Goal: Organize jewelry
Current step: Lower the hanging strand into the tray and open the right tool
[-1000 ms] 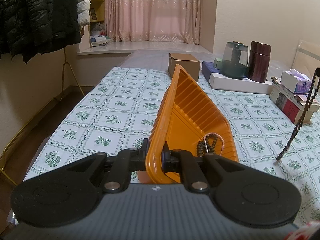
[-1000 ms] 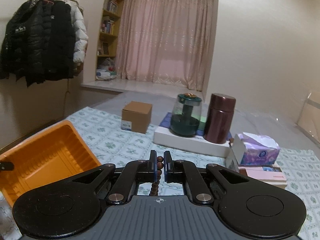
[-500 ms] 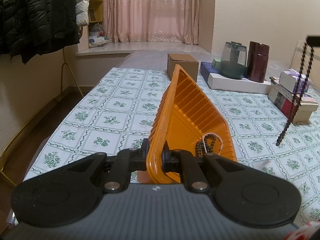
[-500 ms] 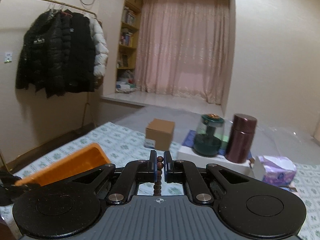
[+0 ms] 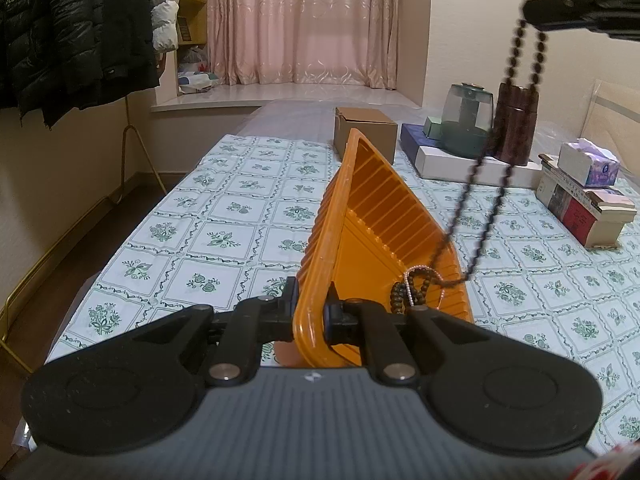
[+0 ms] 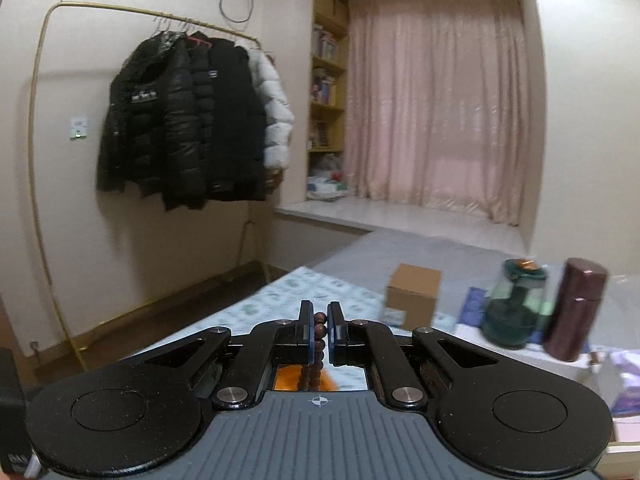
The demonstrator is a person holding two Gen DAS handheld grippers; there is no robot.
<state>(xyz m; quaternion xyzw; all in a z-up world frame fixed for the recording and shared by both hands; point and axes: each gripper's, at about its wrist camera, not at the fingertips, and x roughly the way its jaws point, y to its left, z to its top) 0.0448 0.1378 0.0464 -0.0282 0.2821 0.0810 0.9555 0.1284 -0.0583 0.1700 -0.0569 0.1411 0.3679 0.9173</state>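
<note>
Raised to the upper right of the left wrist view within the last second, the right gripper pinches a dark bead necklace, its lower loop now trailing over the orange tray. The left gripper clamps the tray's near rim; inside lie a bead bracelet and a pale chain, so release looks close.

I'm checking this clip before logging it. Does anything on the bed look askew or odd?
Yes: the orange tray is tipped steeply on its side, its wall clamped in the left gripper, so the jewelry has bunched in its low corner. The bead strand hangs from the right gripper.
</note>
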